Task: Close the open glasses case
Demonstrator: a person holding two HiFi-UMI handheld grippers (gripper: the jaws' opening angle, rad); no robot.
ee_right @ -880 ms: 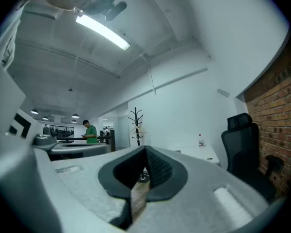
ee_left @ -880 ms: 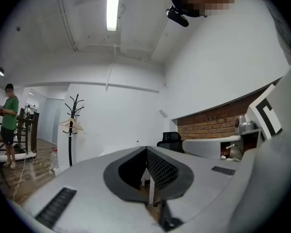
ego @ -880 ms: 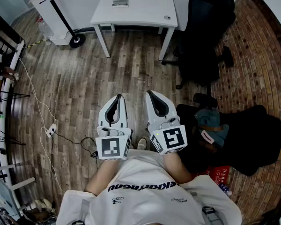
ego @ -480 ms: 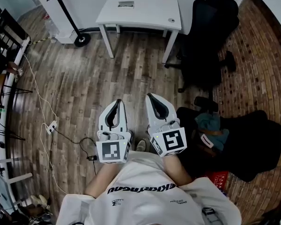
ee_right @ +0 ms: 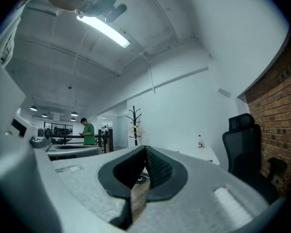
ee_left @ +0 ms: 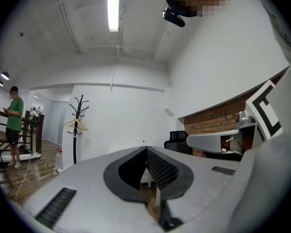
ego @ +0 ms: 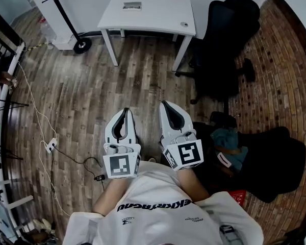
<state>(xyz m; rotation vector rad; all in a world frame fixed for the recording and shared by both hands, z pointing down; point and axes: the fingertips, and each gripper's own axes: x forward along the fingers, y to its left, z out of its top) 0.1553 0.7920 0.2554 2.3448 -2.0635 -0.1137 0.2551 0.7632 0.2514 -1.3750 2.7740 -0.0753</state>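
Head view: left gripper (ego: 125,111) and right gripper (ego: 165,105) hang at the waist, well apart from the white table (ego: 158,14); seemingly the approach step. A small grey object (ego: 131,5) there may be the glasses case (too small to tell). Left gripper view: jaws pressed together, empty. Right gripper view: likewise; next, reaching the table.

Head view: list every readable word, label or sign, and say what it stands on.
On the white shirt: a line of dark letters, upside down, too blurred to read.
On the left gripper and right gripper: square markers on their cubes, no words.
On the white desk: a label, too small to read.
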